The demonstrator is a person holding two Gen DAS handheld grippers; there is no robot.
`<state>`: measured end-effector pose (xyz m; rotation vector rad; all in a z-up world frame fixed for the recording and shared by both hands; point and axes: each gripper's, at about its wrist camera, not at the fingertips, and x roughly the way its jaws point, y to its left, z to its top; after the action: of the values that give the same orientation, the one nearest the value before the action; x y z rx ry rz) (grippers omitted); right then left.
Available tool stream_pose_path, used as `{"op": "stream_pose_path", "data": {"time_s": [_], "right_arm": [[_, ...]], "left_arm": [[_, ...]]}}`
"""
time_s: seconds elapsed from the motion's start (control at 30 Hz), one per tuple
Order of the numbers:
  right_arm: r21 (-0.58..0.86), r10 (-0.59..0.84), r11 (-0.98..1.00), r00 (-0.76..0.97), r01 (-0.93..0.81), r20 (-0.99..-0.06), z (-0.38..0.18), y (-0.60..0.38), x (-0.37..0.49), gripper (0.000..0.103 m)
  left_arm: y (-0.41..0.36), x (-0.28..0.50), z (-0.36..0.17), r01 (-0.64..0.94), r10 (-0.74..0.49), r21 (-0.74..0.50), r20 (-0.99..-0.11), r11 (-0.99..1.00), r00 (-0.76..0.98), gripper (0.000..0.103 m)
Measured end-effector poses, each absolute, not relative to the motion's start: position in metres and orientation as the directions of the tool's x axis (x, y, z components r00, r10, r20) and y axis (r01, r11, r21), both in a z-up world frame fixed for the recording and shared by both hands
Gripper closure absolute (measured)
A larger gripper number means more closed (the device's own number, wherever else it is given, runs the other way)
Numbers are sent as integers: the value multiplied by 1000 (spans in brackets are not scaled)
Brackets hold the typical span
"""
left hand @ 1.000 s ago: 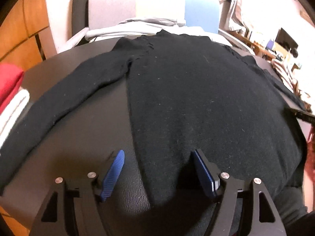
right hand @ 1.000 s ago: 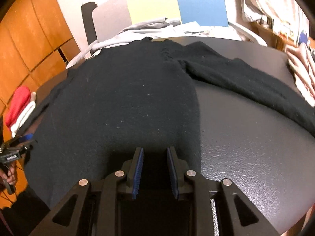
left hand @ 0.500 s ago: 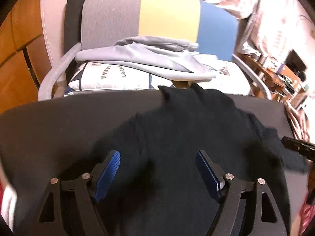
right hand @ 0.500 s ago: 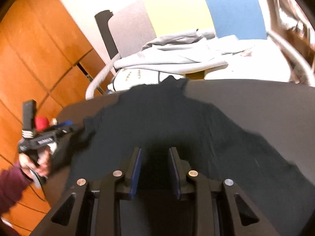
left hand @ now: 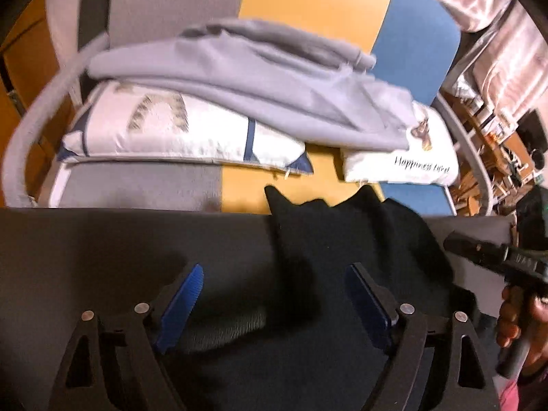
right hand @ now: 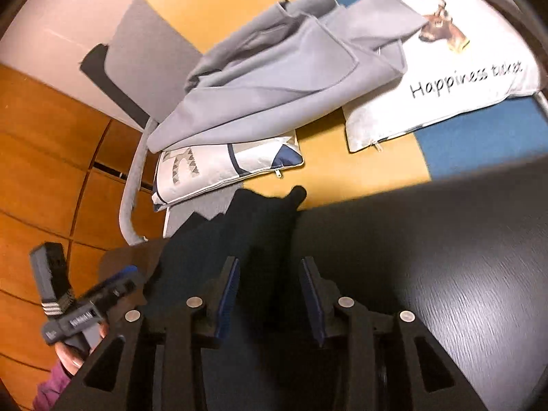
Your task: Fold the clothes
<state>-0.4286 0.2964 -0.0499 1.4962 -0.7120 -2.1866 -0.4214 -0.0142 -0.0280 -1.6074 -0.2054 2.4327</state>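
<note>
Left wrist view: the left gripper point(left hand: 272, 303) gapes wide over the blurred black sweater point(left hand: 349, 239) on the dark table point(left hand: 102, 239). The right gripper point(right hand: 270, 298) stands narrowly parted; any pinched cloth is indiscernible. Beyond, grey clothing point(right hand: 274, 78) hides cushions point(right hand: 445, 78).

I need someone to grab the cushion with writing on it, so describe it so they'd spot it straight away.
Look past the dark table to the grey, yellow and blue chair. Two pale cushions lie on its seat under a grey garment. Yours is the white cushion over the blue section, with a deer head and black script starting "Happiness"; the other cushion shows navy and grey geometric shapes.
</note>
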Motion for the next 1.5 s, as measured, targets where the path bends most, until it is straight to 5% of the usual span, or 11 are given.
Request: {"op": "stream_pose_path", "data": {"time_s": [0.23, 0.3, 0.33, 0.37, 0.5, 0.73, 1.0, 1.13, 1.3, 1.5], "right_arm": [[633, -602, -774, -308, -2, -737, -75, 287, -479, 66], [616, -578, -787, -315, -31, -753, -79, 282, -484, 83], [607, -565, -794, -319, -43, -761, -81, 280, -484, 95], [608, -562, -793, -329, -46, -759, -81, 280, -483, 96], [632, -574, -775, -398, -20, -716, -66, 282, -470, 96], [685, -659, -713, -480, 153, -579, 0, 287, -396, 97], [690, -705, -684, -454, 235, -545, -5, 286, -264, 96], [621, -615, -771, -425, 143, -665, -44, 286, -216, 79], [731, -621, -682, -499, -37, -605, -66, 313, -175, 79], [784, -625, -613, -545, -102, -559, -66, 316, -168, 75]], "left_arm": [[6, -444, -43, -154, 277, -238, -900, -959, -336, 11], [14, -448, -44, -177, 293, -246, -897, -953, -329, 11], [19, -450, -44, -189, 295, -244, -897, -951, -329, 24], [23, -450, -44, -190, 278, -224, -898, -956, -340, 48], [21, -448, -40, -155, 314, -276, -880, -949, -355, 96], [-6, -391, 6, -193, 489, -456, -729, -869, -479, 96], [-24, -272, 11, -269, 517, -445, -670, -854, -534, 95], [-24, -209, -18, -251, 494, -428, -696, -868, -522, 95], [-33, -158, -32, -211, 460, -415, -713, -885, -528, 94], [-58, -150, -20, -87, 428, -475, -682, -876, -593, 68]]}}
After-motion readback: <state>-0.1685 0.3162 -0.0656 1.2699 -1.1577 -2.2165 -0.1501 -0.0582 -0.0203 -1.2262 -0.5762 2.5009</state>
